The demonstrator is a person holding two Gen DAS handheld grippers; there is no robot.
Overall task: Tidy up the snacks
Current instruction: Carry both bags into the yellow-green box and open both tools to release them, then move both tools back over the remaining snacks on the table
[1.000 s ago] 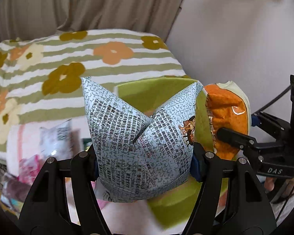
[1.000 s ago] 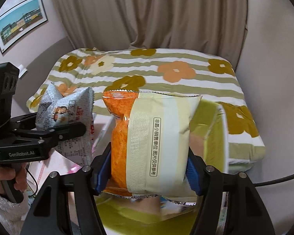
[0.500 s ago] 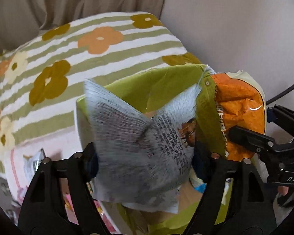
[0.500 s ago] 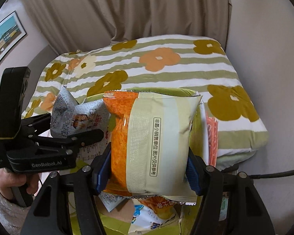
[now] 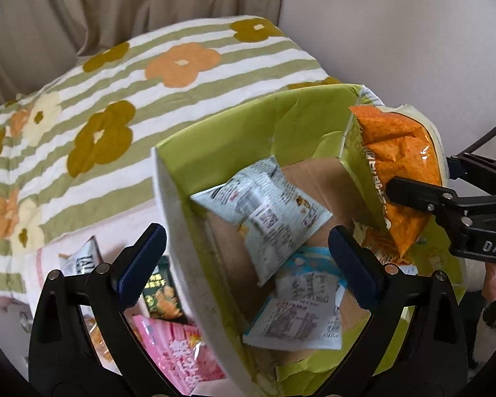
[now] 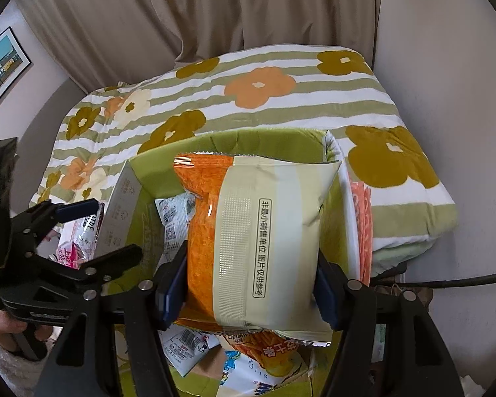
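Left tongs (image 5: 246,258) gape wide, holding nothing, above a green-lined box (image 5: 234,139) where a pale blue snack packet (image 5: 264,211) lies tilted (blurred) over other packets. Right tongs (image 6: 251,284) are clenched on an orange-and-cream snack bag (image 6: 248,231) upright over the same box. More packets, one a pink packet (image 5: 178,350), lie outside beside the striped floral quilt (image 5: 115,99).

We are in a home bedroom: a bed under a striped flower-print quilt (image 6: 248,99) fills the far side, beige curtains (image 6: 198,10) hang behind it, and a framed picture (image 6: 3,69) hangs on the left wall, with plain walls closing in on the right.
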